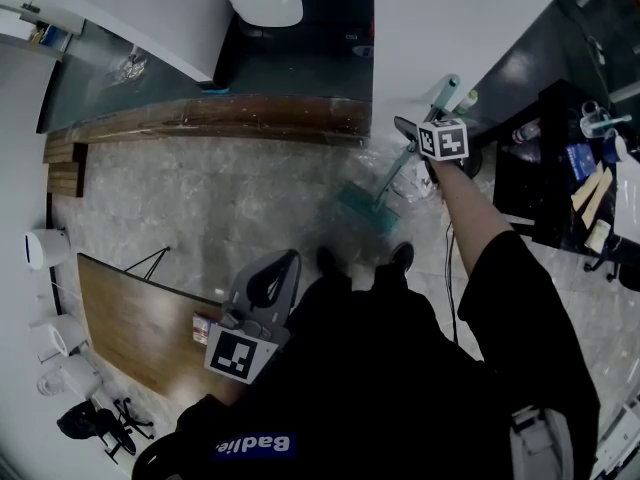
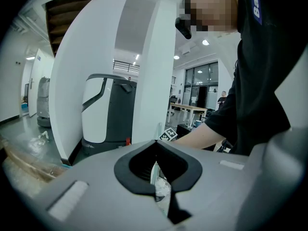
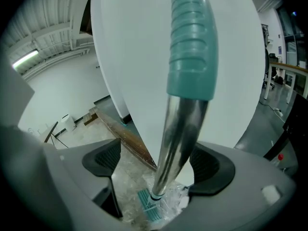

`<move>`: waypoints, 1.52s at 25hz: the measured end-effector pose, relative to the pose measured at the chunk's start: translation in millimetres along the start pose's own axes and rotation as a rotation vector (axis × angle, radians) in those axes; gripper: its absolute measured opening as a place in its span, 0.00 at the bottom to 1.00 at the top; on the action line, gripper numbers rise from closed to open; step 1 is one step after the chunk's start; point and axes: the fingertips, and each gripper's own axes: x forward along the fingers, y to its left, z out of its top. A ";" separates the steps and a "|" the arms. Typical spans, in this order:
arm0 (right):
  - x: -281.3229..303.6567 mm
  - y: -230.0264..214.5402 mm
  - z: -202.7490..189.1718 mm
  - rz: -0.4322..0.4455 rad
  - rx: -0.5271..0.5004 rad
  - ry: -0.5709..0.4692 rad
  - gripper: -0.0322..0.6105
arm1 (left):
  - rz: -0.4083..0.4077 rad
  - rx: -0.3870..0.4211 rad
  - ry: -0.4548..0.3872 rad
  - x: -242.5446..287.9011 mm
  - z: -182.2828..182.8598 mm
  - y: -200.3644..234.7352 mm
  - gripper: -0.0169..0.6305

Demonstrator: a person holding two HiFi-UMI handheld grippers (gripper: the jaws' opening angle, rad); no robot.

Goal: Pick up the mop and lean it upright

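Floor: pale grey, mottled stone-look finish, with a darker glossy band along its far side.

Items directly on it:
- A long brown wooden beam wrapped in clear film lies along the near edge of the dark band.
- Short stacked brown wooden boards lie at the beam's left end, by the floor's left edge.
- A teal flat mop head rests on the pale floor near the beam's right end.
- Crumpled clear plastic film lies just beside the mop head.
- A pair of black shoes stands just nearer than the mop head.
- A white cylindrical container stands at the left edge.
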 end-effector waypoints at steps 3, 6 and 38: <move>-1.1 -5.0 -2.8 0.001 0.005 -0.005 0.74 | -0.004 0.002 0.004 1.8 0.0 -2.1 0.06; -5.8 -8.1 -5.6 -0.008 0.011 -0.007 0.75 | -0.009 0.003 0.000 2.3 0.9 -3.6 0.06; -160.5 68.3 1.8 -0.068 0.076 -0.301 0.67 | -0.218 0.055 -0.154 -10.7 30.6 -29.8 0.06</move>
